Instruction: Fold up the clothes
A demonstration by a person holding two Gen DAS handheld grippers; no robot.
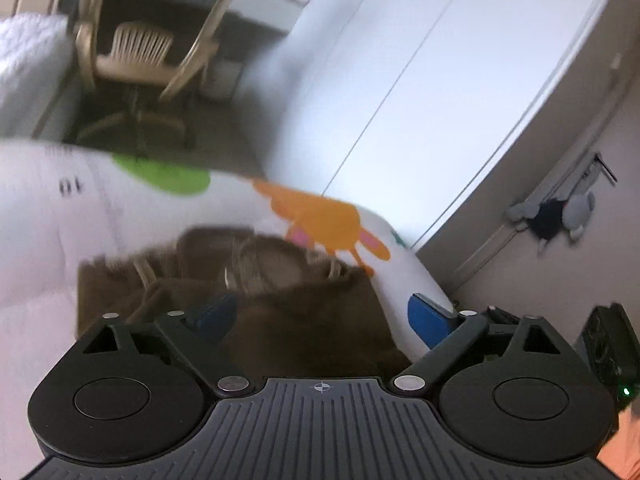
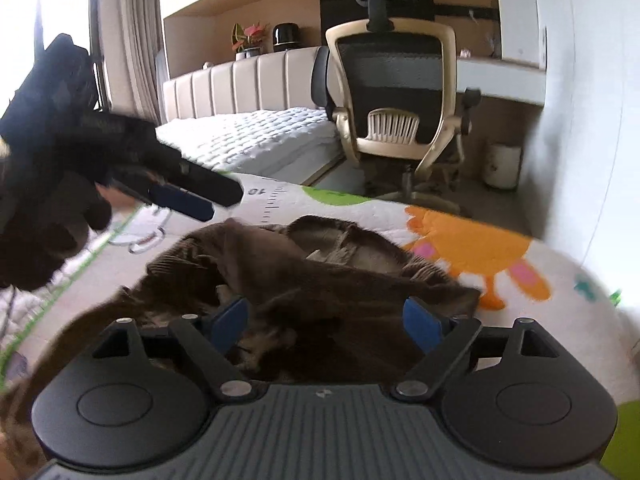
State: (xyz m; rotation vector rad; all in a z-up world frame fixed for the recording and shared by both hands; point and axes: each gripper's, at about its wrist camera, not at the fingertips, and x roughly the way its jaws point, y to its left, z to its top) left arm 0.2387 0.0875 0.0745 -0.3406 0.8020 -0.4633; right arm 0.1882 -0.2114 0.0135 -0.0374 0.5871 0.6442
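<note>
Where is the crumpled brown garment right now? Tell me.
The crumpled brown fuzzy garment lies on the white cartoon-print mat, centre of both wrist views, left of the orange animal print.

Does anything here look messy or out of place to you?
Only the brown garment: it lies crumpled in a heap on the cartoon-printed mat, bunched and not yet folded. Both the left gripper and the right gripper hover open over it. Nothing looks spilled or damaged.

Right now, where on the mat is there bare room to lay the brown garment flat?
Free: the mat right of the brown garment, over the orange print; also the ruler strip behind it. Crowded: left side, where the left gripper hovers.
</note>
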